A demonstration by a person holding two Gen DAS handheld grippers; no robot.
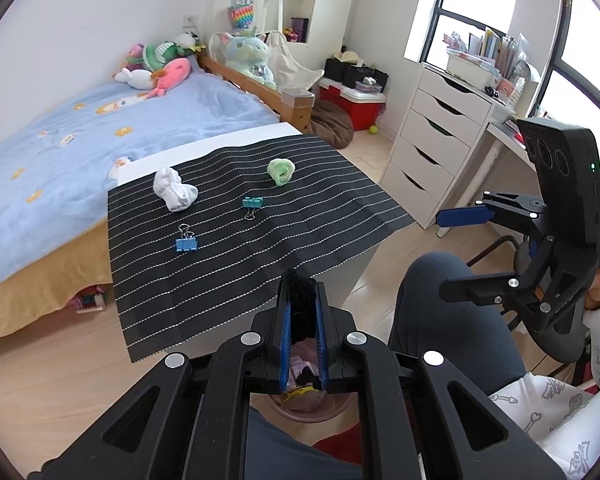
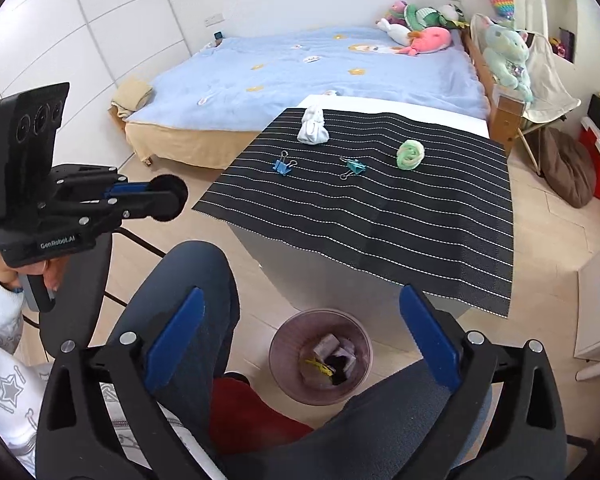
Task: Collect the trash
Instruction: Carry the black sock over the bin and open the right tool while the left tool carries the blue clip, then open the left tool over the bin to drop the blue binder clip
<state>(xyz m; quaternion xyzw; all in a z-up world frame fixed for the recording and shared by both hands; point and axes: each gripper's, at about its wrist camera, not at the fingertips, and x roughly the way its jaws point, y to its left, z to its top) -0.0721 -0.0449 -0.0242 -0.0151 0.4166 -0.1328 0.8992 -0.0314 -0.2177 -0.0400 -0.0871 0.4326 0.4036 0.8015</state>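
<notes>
Pinching a black fuzzy wad (image 1: 300,300), the left gripper (image 1: 302,320) waits; right gripper (image 2: 300,344) gapes over the bin (image 2: 284,344) of scraps (image 2: 332,358)

the left wrist view looks out along the left gripper (image 1: 304,316), tilted down and forward from above the seated person's lap, its fingers filling the near bottom edge. ahead of them lies the striped mat (image 1: 260,240) on the white table, the bed (image 1: 80,128) beyond to the left, the white drawer unit (image 1: 432,140) to the right. the right wrist view looks the same way along the right gripper (image 2: 300,344), from a little further right, with the pink wastebasket (image 2: 284,344) close below its fingers. both share the mat, the bed and the basket, and each catches the other gripper at its side.
</notes>
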